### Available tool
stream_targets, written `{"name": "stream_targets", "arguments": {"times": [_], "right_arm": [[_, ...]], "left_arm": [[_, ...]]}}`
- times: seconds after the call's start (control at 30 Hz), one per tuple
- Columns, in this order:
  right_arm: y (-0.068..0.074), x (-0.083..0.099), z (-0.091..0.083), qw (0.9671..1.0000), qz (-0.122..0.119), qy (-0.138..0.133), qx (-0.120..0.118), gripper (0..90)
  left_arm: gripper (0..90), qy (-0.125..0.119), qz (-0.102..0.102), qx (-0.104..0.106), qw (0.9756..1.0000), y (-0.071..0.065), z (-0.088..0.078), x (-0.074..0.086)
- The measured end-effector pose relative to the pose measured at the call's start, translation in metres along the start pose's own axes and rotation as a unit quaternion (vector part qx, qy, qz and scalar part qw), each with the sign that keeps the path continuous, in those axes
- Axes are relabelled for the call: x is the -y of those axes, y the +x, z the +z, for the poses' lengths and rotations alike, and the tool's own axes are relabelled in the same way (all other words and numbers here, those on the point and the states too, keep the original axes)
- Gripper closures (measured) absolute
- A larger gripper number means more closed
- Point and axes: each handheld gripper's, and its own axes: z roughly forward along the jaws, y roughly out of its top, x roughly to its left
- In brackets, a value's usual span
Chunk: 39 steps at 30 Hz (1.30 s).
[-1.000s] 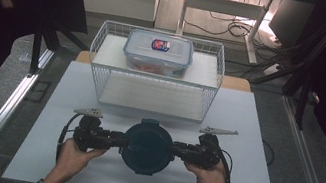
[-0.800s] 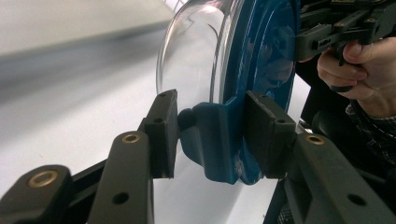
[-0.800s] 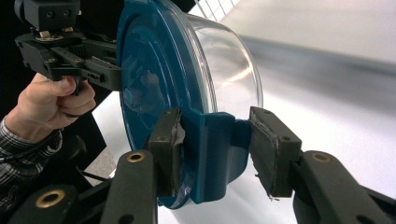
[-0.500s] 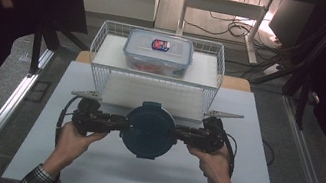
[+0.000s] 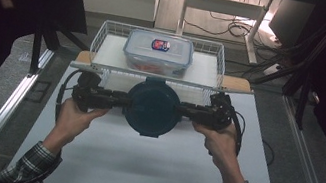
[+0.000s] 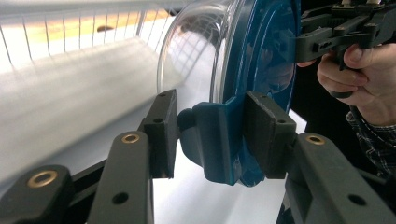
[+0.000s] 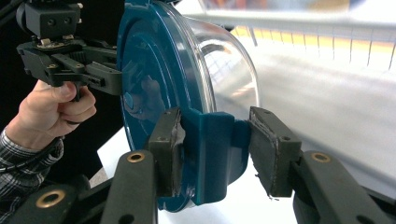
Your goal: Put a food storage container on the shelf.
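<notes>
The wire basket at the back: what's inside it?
In the wire basket sits a clear rectangular lidded food container, label on top. Something reddish shows through its wall; what it is cannot be told.

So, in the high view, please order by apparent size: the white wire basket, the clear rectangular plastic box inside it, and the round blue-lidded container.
1. White wire basket.
2. Clear rectangular plastic box.
3. Round blue-lidded container; it looks close to the box and is held raised, nearer the camera, so this order is unsure.

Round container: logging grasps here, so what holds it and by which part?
Both tongs, left and right, clamp the round container by its opposite blue lid latches.
</notes>
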Motion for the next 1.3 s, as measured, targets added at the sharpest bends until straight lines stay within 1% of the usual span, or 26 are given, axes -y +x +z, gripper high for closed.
{"name": "stream_targets", "arguments": {"times": [0.27, 0.4, 0.53, 0.57, 0.77, 1.0, 1.17, 1.3], "right_arm": [[0.012, -0.042, -0.009, 0.9996, -0.020, -0.018, 0.012, 55.9], [0.017, -0.062, -0.011, 0.9993, -0.024, -0.026, 0.014, 56.0], [0.020, -0.081, -0.012, 0.9991, -0.026, -0.031, 0.014, 56.0], [0.020, -0.085, -0.011, 0.9990, -0.028, -0.033, 0.014, 56.0], [0.017, -0.111, -0.012, 0.9986, -0.032, -0.042, 0.008, 56.0], [0.013, -0.135, -0.010, 0.9981, -0.029, -0.055, 0.003, 56.0], [0.007, -0.149, -0.009, 0.9976, -0.024, -0.065, 0.004, 55.9], [0.001, -0.157, -0.006, 0.9973, -0.022, -0.070, 0.009, 55.8]], "left_arm": [[56.5, -0.018, 0.008, 0.011, 0.9998, 0.004, -0.013, -0.036], [56.5, -0.027, 0.008, 0.011, 0.9995, 0.005, -0.021, -0.055], [56.4, -0.028, 0.010, 0.009, 0.9995, 0.008, -0.028, -0.074], [56.4, -0.028, 0.012, 0.008, 0.9995, 0.009, -0.029, -0.080], [56.4, -0.031, 0.019, 0.000, 0.9993, 0.011, -0.035, -0.105], [56.4, -0.042, 0.019, -0.004, 0.9989, 0.018, -0.041, -0.132], [56.4, -0.049, 0.015, -0.005, 0.9987, 0.024, -0.038, -0.146], [56.2, -0.055, 0.004, -0.005, 0.9985, 0.032, -0.032, -0.150]]}}
